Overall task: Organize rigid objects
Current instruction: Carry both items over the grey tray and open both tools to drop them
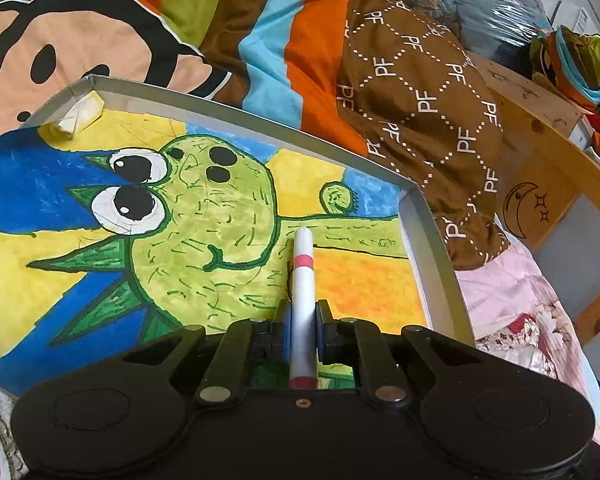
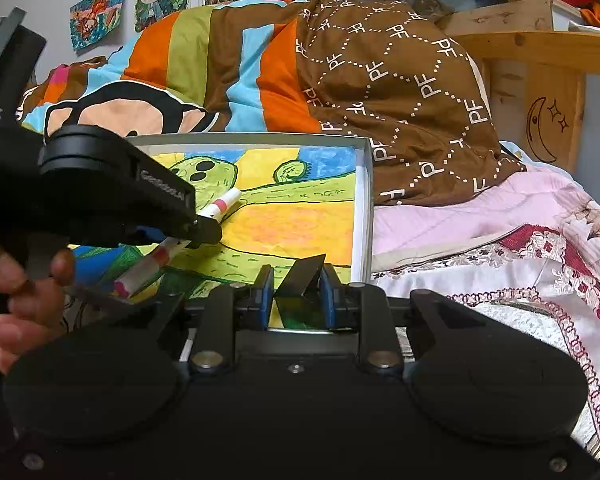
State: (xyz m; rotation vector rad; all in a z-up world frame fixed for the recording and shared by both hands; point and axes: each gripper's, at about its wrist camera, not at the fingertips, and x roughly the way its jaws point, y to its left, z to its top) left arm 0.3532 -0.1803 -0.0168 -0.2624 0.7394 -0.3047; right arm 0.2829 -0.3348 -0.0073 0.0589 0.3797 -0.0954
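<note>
Your left gripper [image 1: 302,322] pinches a white marker [image 1: 302,280] with pink bands, its blue pads [image 1: 287,326] closed on the barrel and the capped end pointing forward over the drawing [image 1: 204,216]. From the right wrist view you see the same marker [image 2: 168,252] slanting through that gripper, low over the yellow and green paper, with your hand [image 2: 16,280] wrapped on the handle at the left edge.

Your right gripper [image 2: 297,292] grips a thin dark flat piece [image 2: 300,280] between its blue pads [image 2: 267,296]; you cannot tell what the piece is. It sits just above the near edge of the tray [image 2: 366,216].

The tray [image 1: 432,240] is shallow and grey-walled, and the cactus drawing lines its floor. In its far left corner lies a small pale yellowish block [image 1: 82,114], touching the wall.

The tray rests on a bed. Beyond it lies a striped monkey-print quilt [image 1: 112,44], then a brown pillow [image 1: 420,92], and a wooden headboard [image 1: 540,184] to the right.
</note>
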